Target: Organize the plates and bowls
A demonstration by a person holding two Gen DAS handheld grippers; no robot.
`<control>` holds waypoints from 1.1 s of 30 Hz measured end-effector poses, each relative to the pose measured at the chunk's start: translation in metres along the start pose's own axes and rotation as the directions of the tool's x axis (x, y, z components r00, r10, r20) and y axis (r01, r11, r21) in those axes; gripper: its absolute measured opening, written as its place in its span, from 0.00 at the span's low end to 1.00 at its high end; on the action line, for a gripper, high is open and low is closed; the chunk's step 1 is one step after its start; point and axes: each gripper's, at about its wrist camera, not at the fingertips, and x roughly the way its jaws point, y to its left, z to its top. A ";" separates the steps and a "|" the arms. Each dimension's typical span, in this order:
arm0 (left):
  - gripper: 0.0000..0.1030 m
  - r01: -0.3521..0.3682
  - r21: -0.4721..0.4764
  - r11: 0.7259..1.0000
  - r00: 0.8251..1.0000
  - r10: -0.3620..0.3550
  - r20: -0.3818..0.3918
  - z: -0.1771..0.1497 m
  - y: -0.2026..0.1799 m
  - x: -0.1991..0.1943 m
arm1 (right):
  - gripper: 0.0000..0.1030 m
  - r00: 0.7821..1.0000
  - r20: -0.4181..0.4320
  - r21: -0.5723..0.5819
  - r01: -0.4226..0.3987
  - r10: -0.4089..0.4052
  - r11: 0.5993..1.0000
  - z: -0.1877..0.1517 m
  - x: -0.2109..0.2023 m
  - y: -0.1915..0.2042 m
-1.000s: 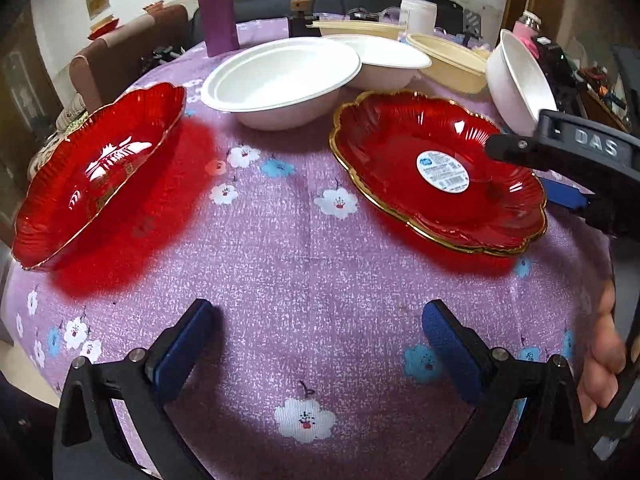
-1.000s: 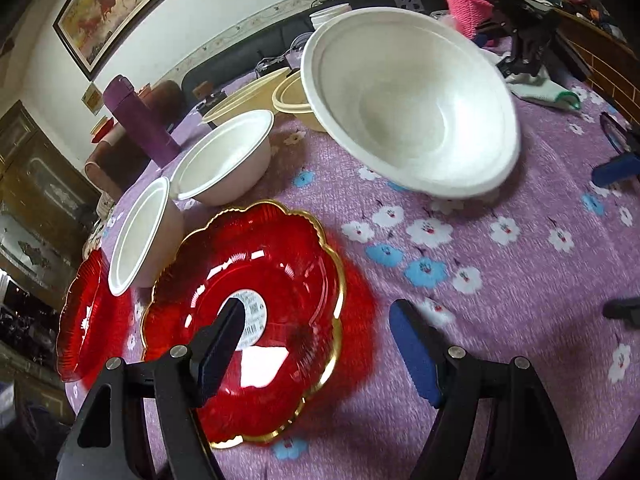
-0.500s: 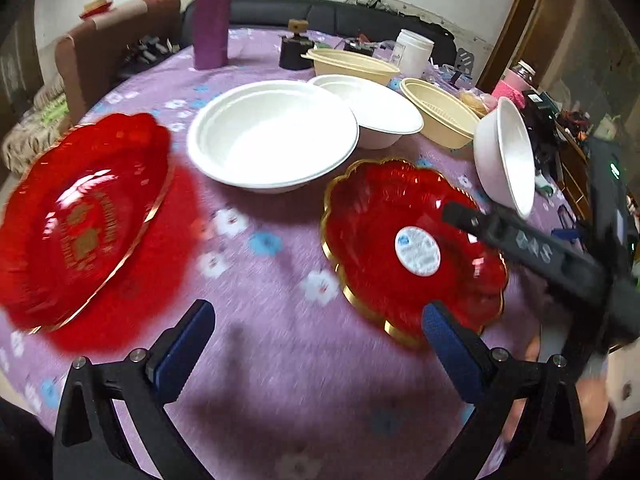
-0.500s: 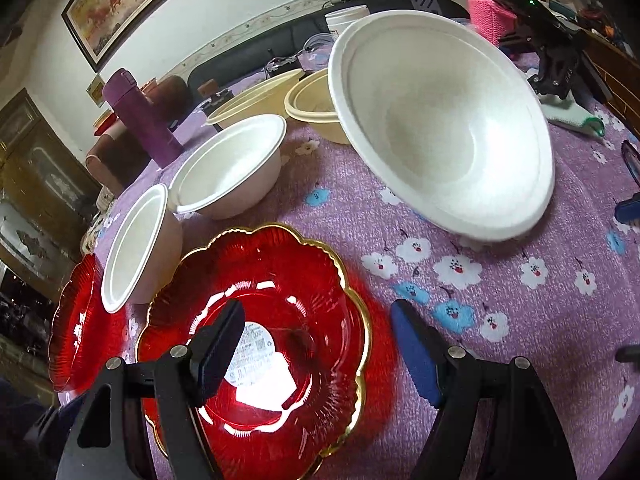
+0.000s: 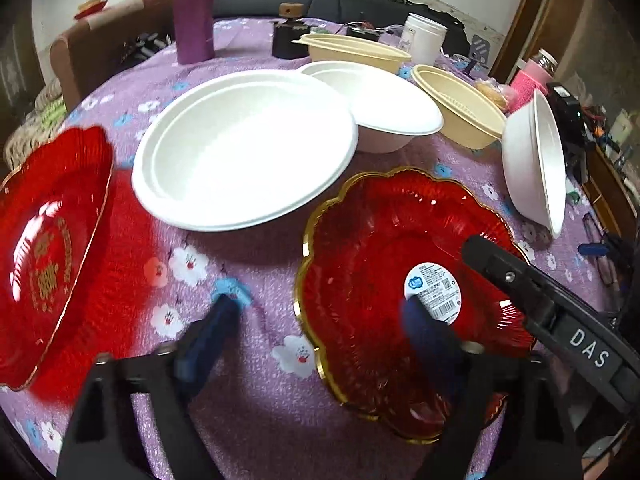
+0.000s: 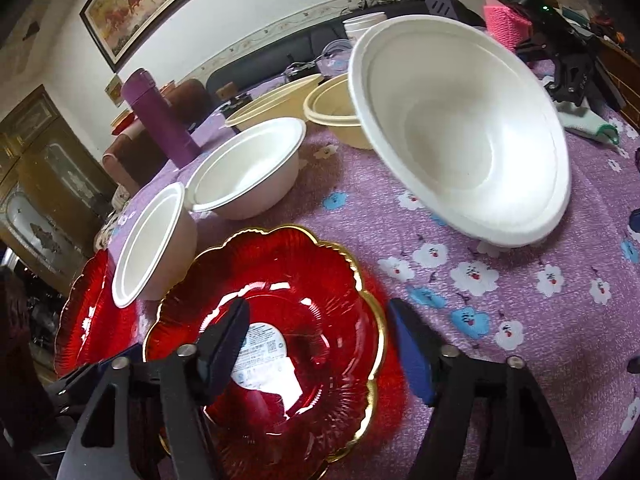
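A red gold-rimmed plate with a white sticker [image 5: 384,264] [image 6: 304,320] lies on the purple flowered tablecloth [image 5: 248,360]. My left gripper [image 5: 320,328] straddles its left rim, one finger over the cloth and the other over the plate. Its jaws are closing, and the pads do not touch the rim. My right gripper [image 6: 318,342] straddles the opposite rim, also closing, with its pads off the plate; its black arm [image 5: 560,320] reaches over the plate in the left wrist view. A second red plate [image 5: 48,248] [image 6: 84,312] lies further left.
Three white bowls [image 5: 244,148] [image 5: 384,108] [image 5: 532,168] stand behind the plates, the right one tilted. Two beige bowls [image 5: 460,112] [image 5: 352,52], a purple bottle [image 5: 194,12], a white jar [image 5: 424,36] and assorted clutter fill the far side. A sofa stands beyond the table.
My left gripper has moved right, from open cloth to the sticker plate's left rim, and its jaws have narrowed. The right gripper's jaws have narrowed too, over the plate's other rim.
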 end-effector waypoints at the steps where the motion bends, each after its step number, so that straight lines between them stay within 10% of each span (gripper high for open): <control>1: 0.61 -0.012 0.013 1.000 1.000 0.012 0.005 0.000 -0.004 0.000 | 0.57 1.000 -0.003 0.001 -0.004 0.004 1.000 0.000 0.000 0.000; 9: 0.41 0.019 -0.020 1.000 1.000 -0.019 -0.007 -0.005 0.002 -0.009 | 0.25 1.000 -0.008 0.042 -0.019 0.019 0.999 -0.004 -0.005 -0.008; 21: 0.41 0.066 -0.070 0.995 0.995 -0.061 0.073 -0.031 0.031 -0.067 | 0.24 0.998 0.031 -0.039 -0.049 0.051 0.998 -0.020 -0.047 0.035; 33: 0.41 -0.022 -0.221 0.975 0.973 0.072 0.220 -0.021 0.125 -0.128 | 0.25 0.985 0.028 -0.204 -0.158 0.167 0.966 -0.004 -0.038 0.149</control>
